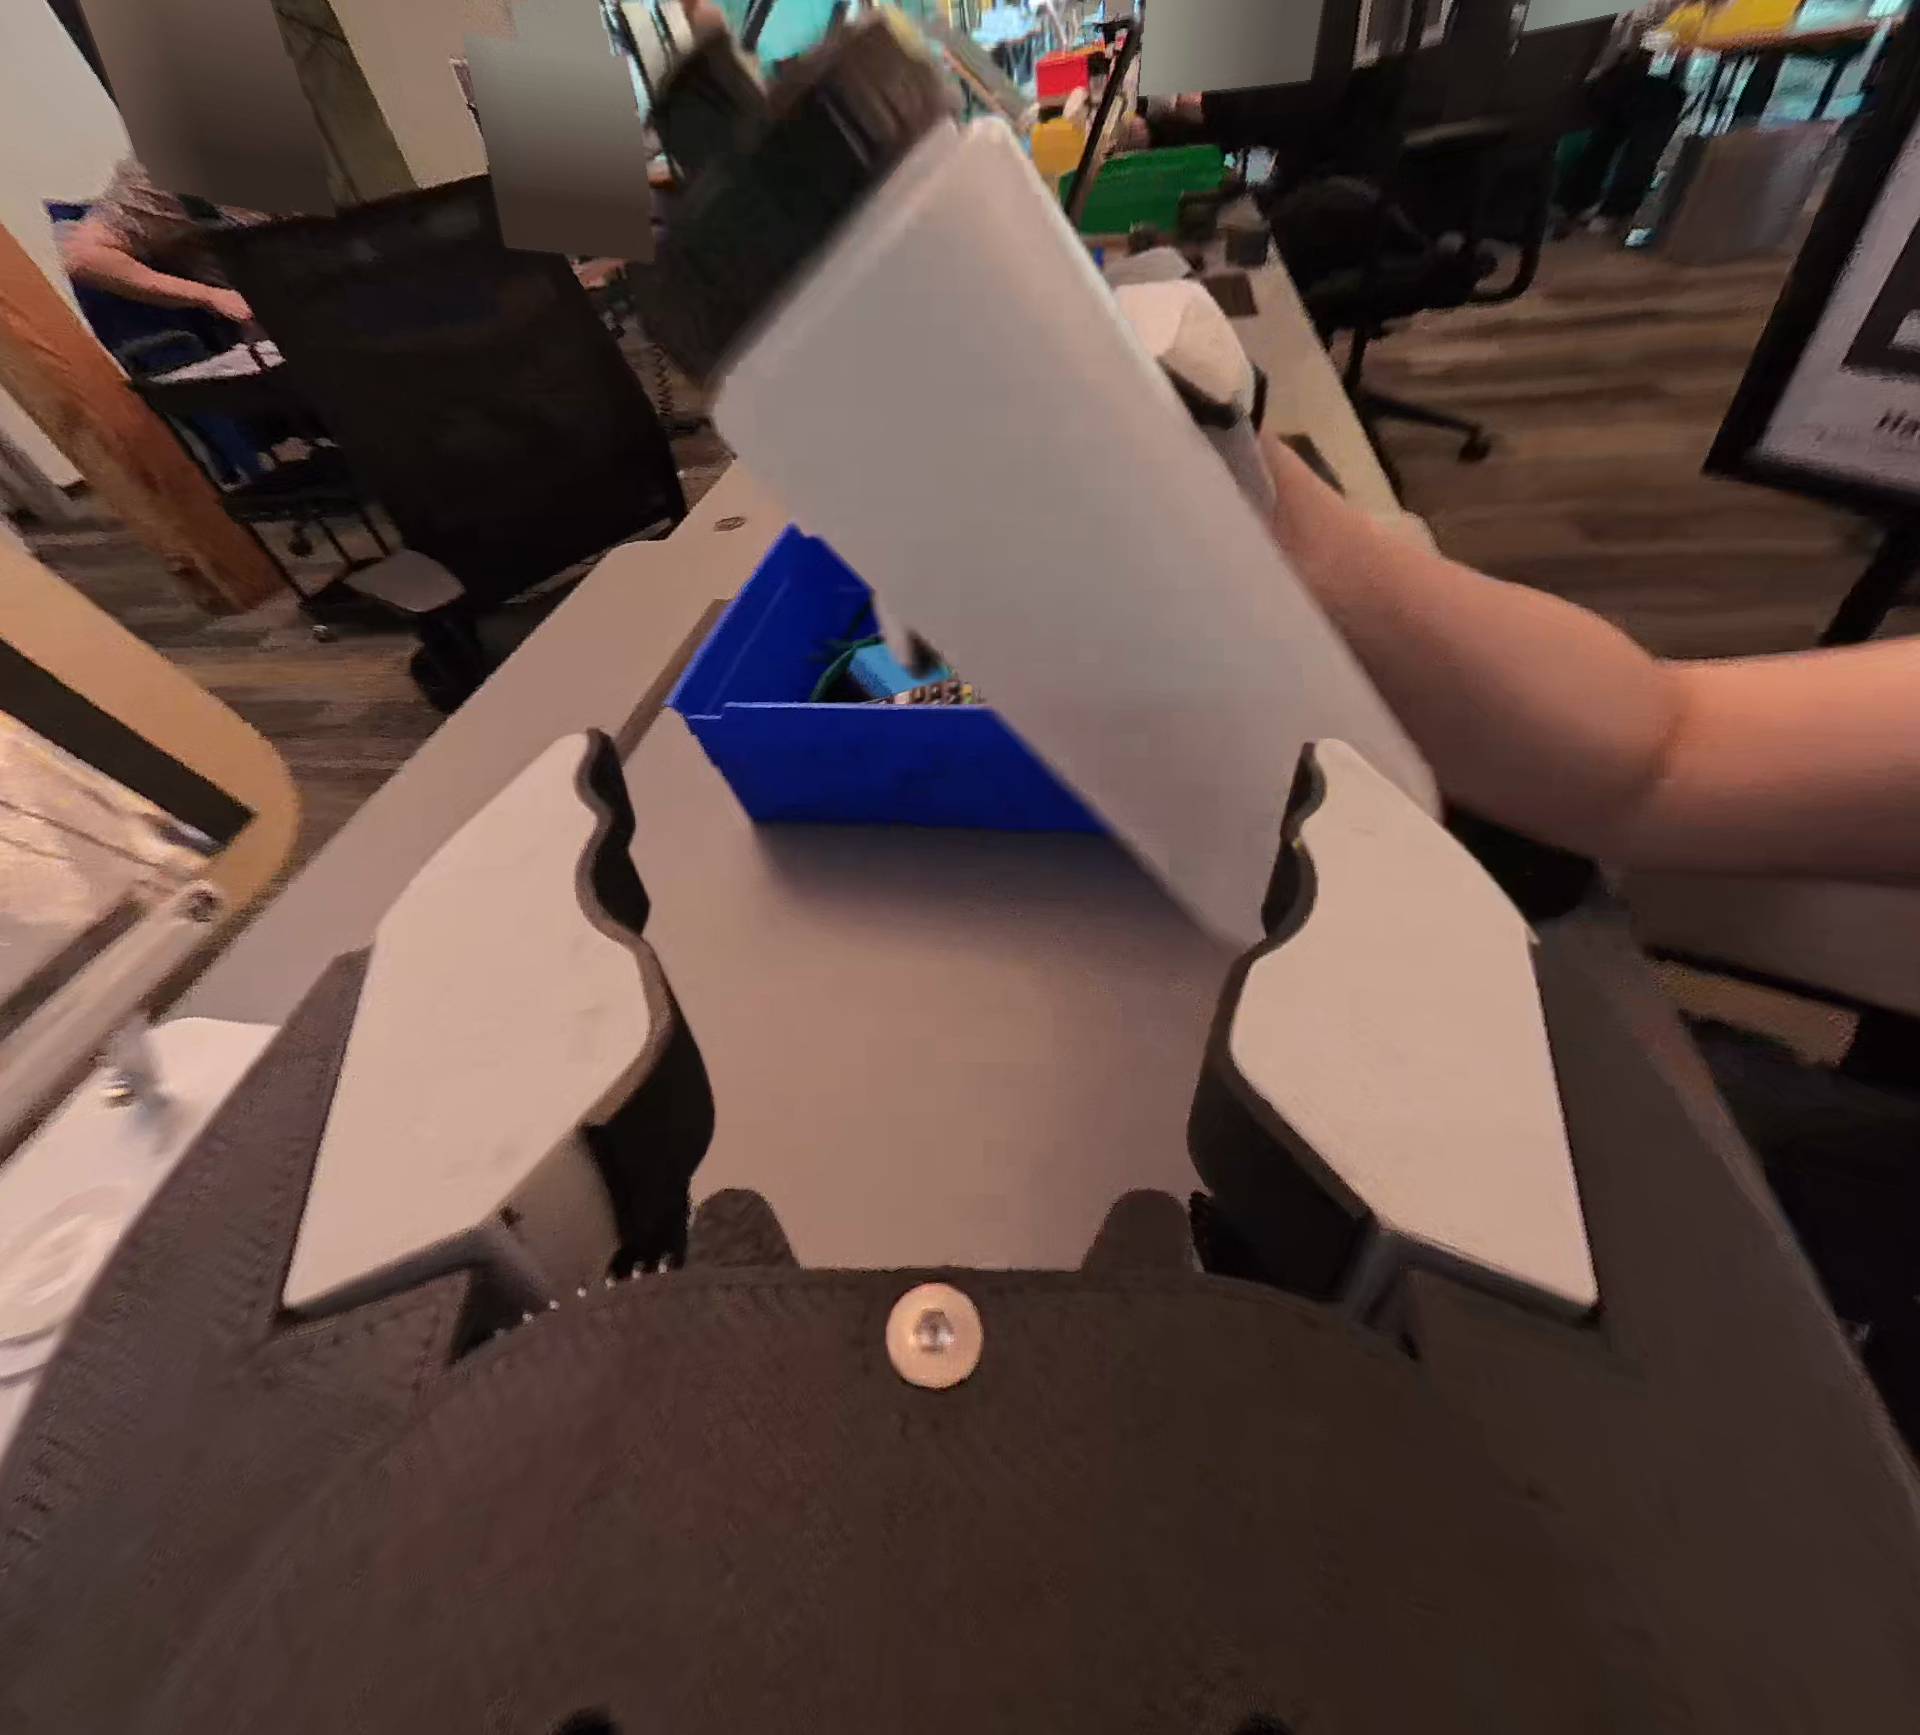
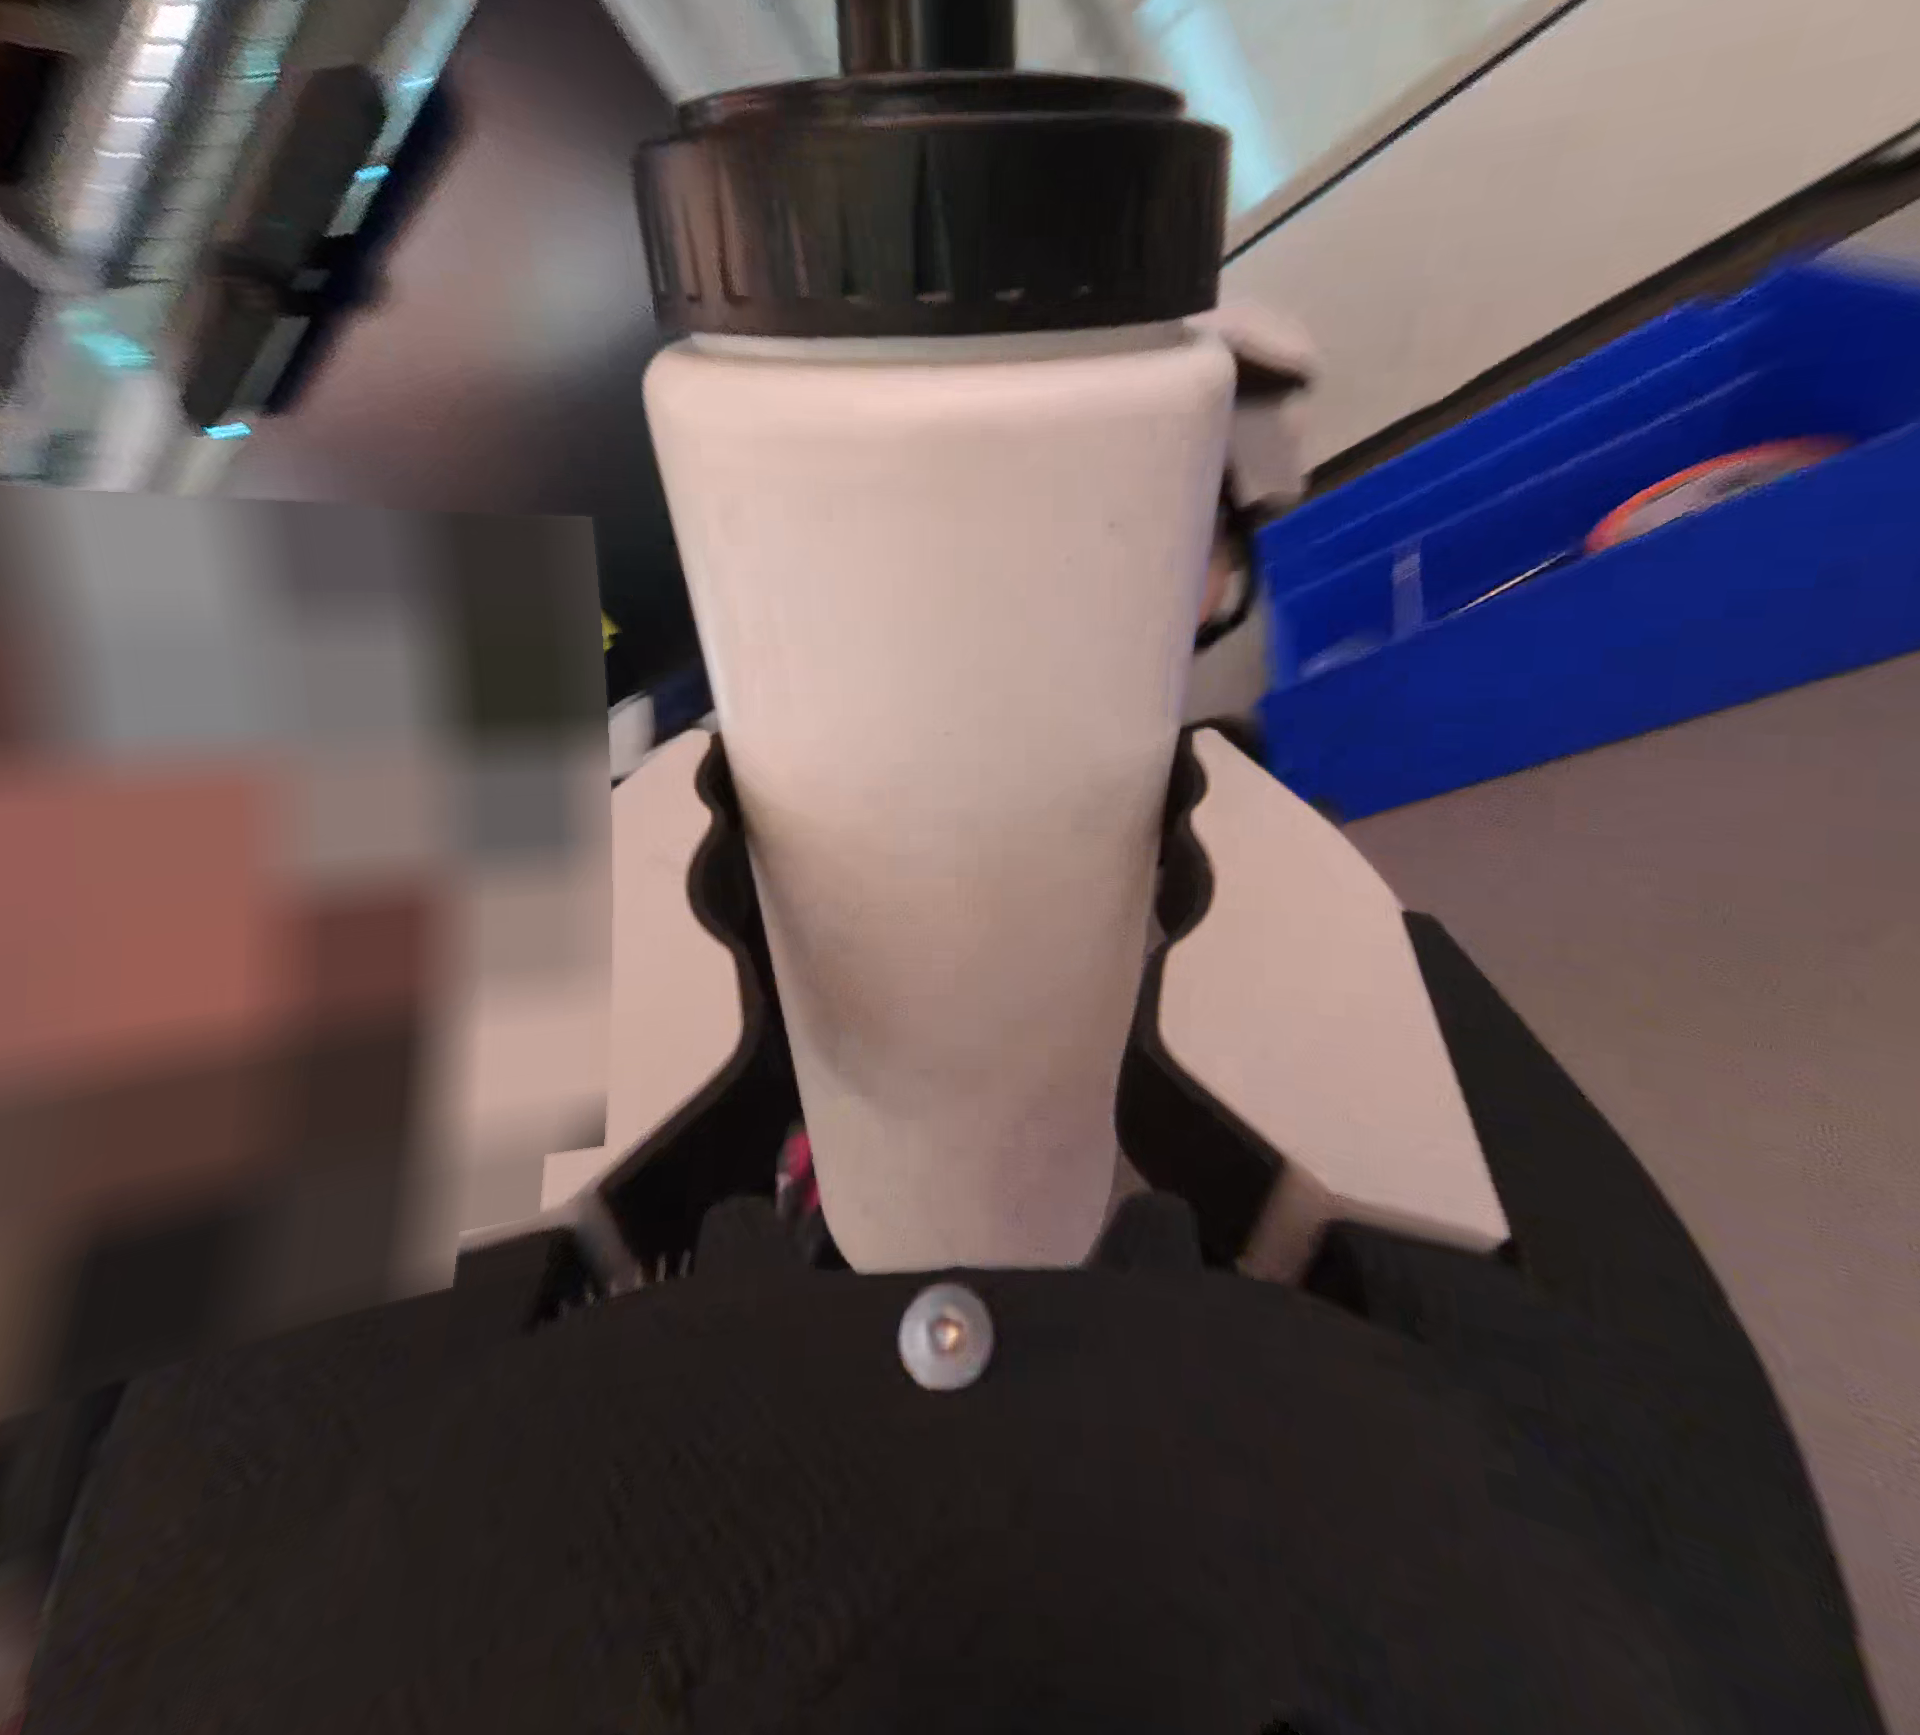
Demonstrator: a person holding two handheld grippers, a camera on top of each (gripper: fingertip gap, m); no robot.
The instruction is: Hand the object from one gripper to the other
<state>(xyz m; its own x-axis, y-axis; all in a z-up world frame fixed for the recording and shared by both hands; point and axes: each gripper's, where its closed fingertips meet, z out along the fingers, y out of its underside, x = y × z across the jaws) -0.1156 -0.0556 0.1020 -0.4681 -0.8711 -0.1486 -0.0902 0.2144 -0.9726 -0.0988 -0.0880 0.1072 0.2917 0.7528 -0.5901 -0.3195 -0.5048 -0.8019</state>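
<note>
A white squeeze bottle [image 2: 935, 646] with a black screw cap [image 2: 930, 199] fills the right wrist view. My right gripper [image 2: 945, 812] is shut on the bottle's lower body, with both fingers pressed against its sides. In the left wrist view the same bottle [image 1: 1029, 480] hangs tilted in the air, cap toward the upper left, blurred by motion. Its lower end passes close to my left gripper's right finger [image 1: 1382, 979]. My left gripper [image 1: 951, 812] is open and empty. A person's bare forearm [image 1: 1558, 729] reaches in from the right behind the bottle.
A blue bin [image 1: 862, 750] with small parts sits on the grey table [image 1: 935, 1010] just beyond my left fingers; it also shows in the right wrist view [image 2: 1579, 625]. Office chairs, desks and monitors stand farther back. Left tips to right tips: about 5 centimeters.
</note>
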